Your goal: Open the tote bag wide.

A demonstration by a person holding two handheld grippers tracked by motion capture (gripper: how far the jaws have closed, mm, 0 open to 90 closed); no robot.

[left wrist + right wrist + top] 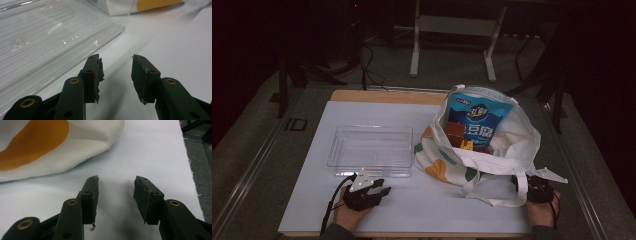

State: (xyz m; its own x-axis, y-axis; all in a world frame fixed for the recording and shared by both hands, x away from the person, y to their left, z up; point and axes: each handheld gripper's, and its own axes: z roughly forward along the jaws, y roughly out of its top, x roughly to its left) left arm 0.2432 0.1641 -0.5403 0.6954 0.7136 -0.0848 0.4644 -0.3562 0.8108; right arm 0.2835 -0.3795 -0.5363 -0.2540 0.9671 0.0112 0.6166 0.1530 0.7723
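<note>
A white cloth tote bag (507, 145) with orange and green patches lies open on the white table mat. A blue snack packet (479, 120) stands up out of it, with brown and yellow items beside the packet. A clear plastic tray (371, 149) sits empty to the bag's left. My left gripper (379, 191) rests open just in front of the tray's near right corner (120, 27), nothing between its jaws. My right gripper (539, 190) sits open at the bag's near right side, by the strap (492, 197). Bag cloth (50, 150) lies just beyond its jaws (116, 182).
The white mat (422, 210) covers a wooden table, whose right edge (190, 170) lies close to my right gripper. Dark floor, cables and a white metal stand (452, 30) lie behind the table.
</note>
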